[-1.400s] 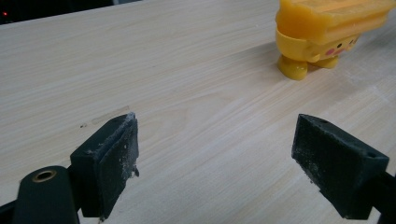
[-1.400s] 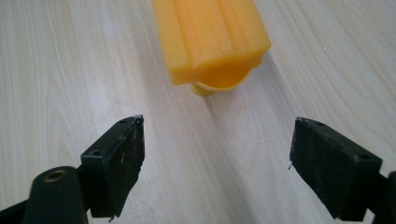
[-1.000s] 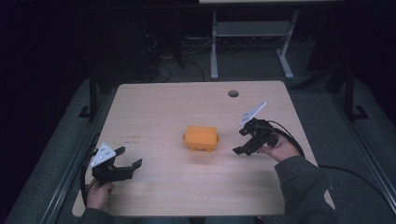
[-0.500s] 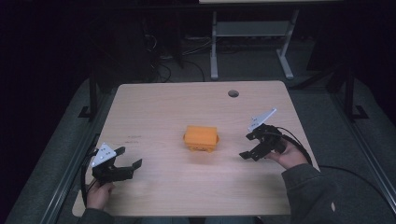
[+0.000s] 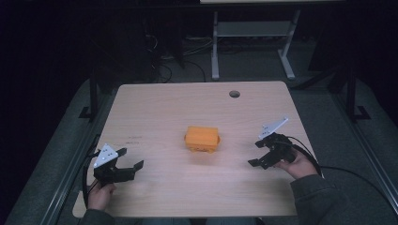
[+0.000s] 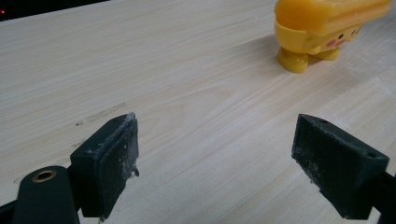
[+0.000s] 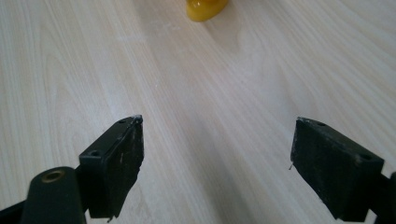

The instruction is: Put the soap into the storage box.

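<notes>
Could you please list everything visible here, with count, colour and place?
Table: one, light wood, centre of the high view, with a round hole near its far edge.
Toy: one, yellow-orange, blocky with small feet, standing near the table's middle, apart from both grippers.
Desk frame: one, grey, on the floor beyond the table.
Cables: several, dark, on the floor behind the table.
Left gripper: one, black with a grey plate, near the table's left front corner, jaws apart, nothing between them.
Right gripper: one, black with a grey plate, right of the toy, jaws apart, nothing between them.
Hands: two, the left hand and right hand each holding a gripper; grey sleeve on the right.
</notes>
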Demonstrator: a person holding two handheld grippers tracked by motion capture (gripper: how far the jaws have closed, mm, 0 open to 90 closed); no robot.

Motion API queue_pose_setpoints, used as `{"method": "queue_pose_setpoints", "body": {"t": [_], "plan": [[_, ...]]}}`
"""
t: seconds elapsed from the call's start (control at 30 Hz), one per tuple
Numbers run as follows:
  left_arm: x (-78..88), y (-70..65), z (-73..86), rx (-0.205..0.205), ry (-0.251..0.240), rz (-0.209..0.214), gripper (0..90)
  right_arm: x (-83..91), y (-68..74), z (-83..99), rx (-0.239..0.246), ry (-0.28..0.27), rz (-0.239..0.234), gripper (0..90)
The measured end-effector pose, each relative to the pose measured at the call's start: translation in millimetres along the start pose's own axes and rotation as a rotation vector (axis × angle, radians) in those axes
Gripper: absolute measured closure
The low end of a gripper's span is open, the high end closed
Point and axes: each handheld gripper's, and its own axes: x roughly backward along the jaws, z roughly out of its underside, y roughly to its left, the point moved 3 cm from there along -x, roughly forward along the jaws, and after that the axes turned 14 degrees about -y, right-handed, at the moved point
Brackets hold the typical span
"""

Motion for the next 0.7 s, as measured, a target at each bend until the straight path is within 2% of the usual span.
{"method": "queue_pose_setpoints", "body": {"t": [0.33, 0.7], "plan": [[-1.3, -0.6, 1.1, 0.001, 0.000, 0.002, 14.1, 6.8, 2.3, 16.6, -0.011, 0.009, 0.018, 16.8], [-0.6, -0.5, 1.4, 0.000, 0.005, 0.005, 14.1, 17.8, 7.6, 39.6, -0.046, -0.025, 0.043, 16.8]]}}
